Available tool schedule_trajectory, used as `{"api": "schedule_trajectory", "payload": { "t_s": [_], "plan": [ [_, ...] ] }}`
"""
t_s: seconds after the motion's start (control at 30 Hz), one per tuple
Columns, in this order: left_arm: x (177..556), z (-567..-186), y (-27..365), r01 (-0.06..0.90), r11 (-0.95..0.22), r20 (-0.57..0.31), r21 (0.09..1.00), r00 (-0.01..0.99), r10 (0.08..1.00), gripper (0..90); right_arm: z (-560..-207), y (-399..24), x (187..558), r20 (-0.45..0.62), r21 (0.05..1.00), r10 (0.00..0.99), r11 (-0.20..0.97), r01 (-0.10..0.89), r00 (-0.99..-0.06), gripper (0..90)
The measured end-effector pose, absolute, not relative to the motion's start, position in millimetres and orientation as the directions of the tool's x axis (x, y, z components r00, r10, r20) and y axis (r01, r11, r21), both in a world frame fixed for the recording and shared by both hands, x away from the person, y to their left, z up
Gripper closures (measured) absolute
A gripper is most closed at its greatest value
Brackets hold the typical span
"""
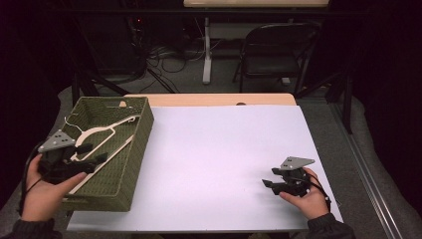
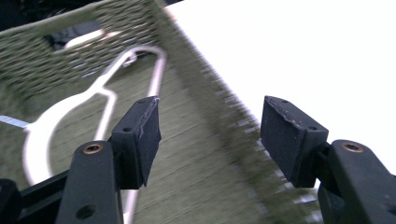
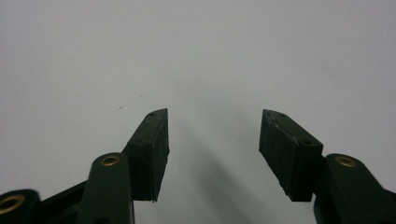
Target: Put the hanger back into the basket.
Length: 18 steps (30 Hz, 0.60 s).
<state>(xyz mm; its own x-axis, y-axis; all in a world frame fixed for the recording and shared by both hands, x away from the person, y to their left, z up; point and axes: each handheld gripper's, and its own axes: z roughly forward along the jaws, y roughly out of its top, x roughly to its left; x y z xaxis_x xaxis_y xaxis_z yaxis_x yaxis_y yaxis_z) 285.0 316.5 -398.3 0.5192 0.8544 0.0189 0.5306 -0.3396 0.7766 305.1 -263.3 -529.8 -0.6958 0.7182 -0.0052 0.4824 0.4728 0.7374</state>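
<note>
A green woven basket (image 1: 139, 130) stands at the table's left edge. A pale wooden clothes hanger (image 1: 102, 130) lies flat inside it. My left gripper (image 1: 94, 153) hovers over the basket's near half, open, with nothing between its jaws. In the left gripper view the hanger (image 2: 100, 88) lies on the basket floor beyond the jaws, and the basket's right wall (image 2: 219, 112) runs between them. My right gripper (image 1: 267, 185) rests low at the table's right front, open and empty, pointing left over the bare white tabletop (image 3: 196, 60).
The white table surface (image 1: 224, 159) stretches between the basket and the right gripper. A wooden strip (image 1: 214, 98) edges the far side. Beyond it stand a dark folding chair (image 1: 276, 47) and a white table leg (image 1: 206, 50) with cables on the floor.
</note>
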Motion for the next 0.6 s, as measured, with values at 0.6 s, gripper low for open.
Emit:
{"api": "schedule_trajectory", "payload": {
  "t_s": [0.6],
  "plan": [
    [270.3, -440.9, 199.3, 0.471, -0.452, -0.009, 0.758, 0.7, 0.714, 36.8, -527.6, -262.5, 299.5, -0.014, 0.744, 0.711, 0.477, 0.468, -0.703, 42.4]
  ]
}}
